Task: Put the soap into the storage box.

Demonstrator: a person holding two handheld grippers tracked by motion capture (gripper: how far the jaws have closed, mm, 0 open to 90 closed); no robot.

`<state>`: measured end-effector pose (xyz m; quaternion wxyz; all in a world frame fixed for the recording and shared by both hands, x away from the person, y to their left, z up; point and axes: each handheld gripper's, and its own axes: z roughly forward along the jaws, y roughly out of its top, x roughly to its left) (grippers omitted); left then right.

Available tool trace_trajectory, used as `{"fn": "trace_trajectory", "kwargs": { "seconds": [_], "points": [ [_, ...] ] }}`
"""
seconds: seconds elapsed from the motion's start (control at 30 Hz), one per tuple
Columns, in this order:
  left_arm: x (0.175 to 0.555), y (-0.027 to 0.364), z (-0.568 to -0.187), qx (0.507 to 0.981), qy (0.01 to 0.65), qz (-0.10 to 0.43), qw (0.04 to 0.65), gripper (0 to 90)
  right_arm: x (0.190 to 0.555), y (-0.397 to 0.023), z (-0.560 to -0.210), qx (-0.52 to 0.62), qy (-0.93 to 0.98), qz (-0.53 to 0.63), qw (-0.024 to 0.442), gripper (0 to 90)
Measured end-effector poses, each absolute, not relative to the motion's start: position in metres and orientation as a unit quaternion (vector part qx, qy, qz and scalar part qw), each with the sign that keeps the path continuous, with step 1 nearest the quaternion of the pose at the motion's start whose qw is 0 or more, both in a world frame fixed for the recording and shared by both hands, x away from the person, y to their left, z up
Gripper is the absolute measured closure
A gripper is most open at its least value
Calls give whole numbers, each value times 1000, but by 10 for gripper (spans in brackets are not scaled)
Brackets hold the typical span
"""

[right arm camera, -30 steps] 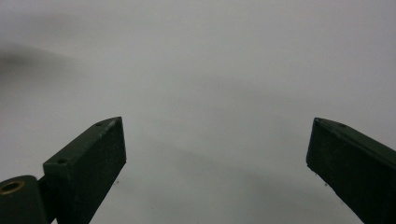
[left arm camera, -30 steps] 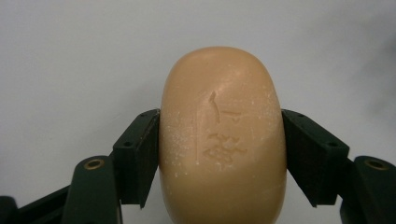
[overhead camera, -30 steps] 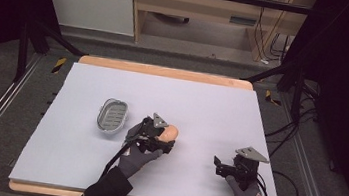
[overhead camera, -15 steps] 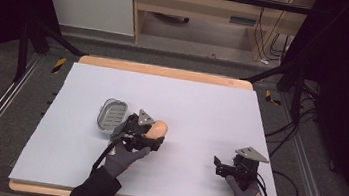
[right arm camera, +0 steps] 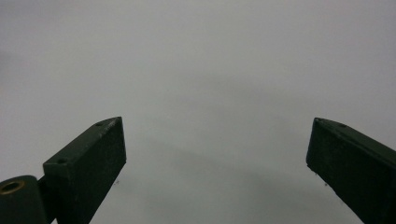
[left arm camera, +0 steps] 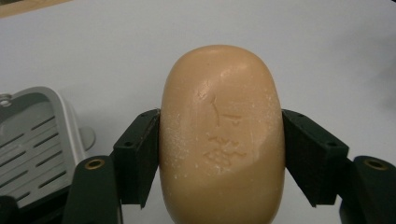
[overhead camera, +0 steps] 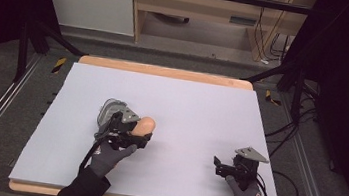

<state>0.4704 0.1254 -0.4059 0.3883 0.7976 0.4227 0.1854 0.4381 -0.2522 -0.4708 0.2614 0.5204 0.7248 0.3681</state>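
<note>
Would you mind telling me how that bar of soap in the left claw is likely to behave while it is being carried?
The bar of soap looks rigid: the left claw pinches its sides without denting it. Its rounded, smooth flanks could slide between the flat pads, though the dry, powdery surface probably helps grip. Set on the table, it would likely lie flat, not roll.

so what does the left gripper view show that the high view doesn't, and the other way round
Left gripper view alone: the faint stamped marks and whitish dust on the soap bar, both black fingers pressed flat against its sides, and the slots in the grey soap dish.

High view alone: the right gripper open over bare table near the front right, the person's gloved hands, the whole white table, the cabinets behind.

Both: the left gripper shut on the soap, with the dish just beside it.
</note>
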Motion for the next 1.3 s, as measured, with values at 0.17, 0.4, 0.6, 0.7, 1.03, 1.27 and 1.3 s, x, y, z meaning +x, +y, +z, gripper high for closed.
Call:
{"fn": "trace_trajectory", "kwargs": {
  "seconds": [0.17, 0.4, 0.6, 0.7, 1.03, 1.27, 1.3],
  "points": [
    [468, 134, -404, 794, 428, 189, 388, 320, 438, -252, -471, 521, 725, 368, 261, 51],
    [467, 151, -401, 788, 437, 198, 387, 320, 438, -252, -471, 521, 725, 369, 260, 51],
    [468, 161, -401, 784, 446, 200, 384, 320, 438, -252, -471, 520, 725, 369, 260, 51],
    [471, 167, -400, 774, 456, 202, 390, 320, 438, -252, -471, 519, 725, 370, 262, 51],
    [483, 181, -398, 762, 472, 208, 391, 321, 438, -252, -471, 519, 725, 370, 261, 51],
    [498, 190, -402, 754, 488, 207, 387, 321, 438, -252, -470, 520, 724, 371, 262, 51],
    [499, 190, -402, 754, 490, 208, 385, 320, 438, -252, -470, 520, 724, 371, 262, 51]
  ]
}}
